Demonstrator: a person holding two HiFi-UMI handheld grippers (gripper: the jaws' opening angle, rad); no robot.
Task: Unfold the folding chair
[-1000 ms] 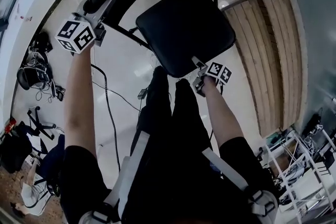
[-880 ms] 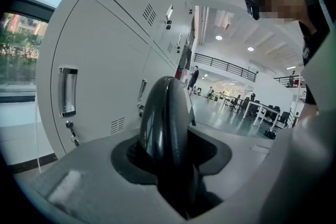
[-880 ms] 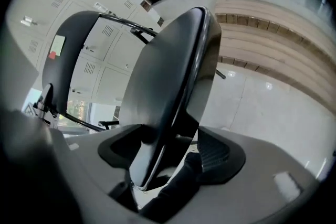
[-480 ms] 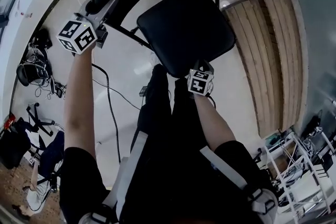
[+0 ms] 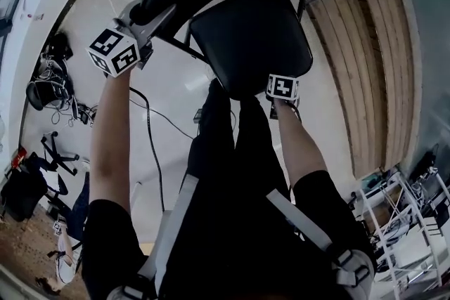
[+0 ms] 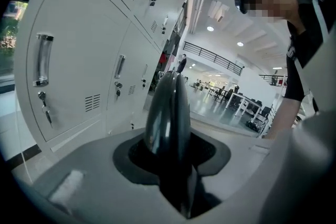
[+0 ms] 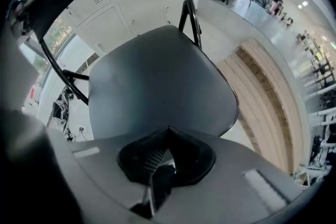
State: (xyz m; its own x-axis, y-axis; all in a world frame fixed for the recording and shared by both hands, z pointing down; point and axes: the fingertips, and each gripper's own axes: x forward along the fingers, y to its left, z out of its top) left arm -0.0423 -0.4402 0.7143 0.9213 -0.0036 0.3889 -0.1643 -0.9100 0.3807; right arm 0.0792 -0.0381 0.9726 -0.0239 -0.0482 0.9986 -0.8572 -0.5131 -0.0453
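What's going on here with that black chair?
A person is opening a black folding chair with a handheld gripper in each hand. The left gripper is clamped on the top of the backrest. The right gripper, jaws shut and empty, points down at the front edge of the seat, seemingly pushing it. The seat looks swung down, so the chair seems nearly open.

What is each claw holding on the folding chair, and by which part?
The left claw grips the backrest by its rounded edge. The right claw is shut and empty, with its tip at the seat's front edge.
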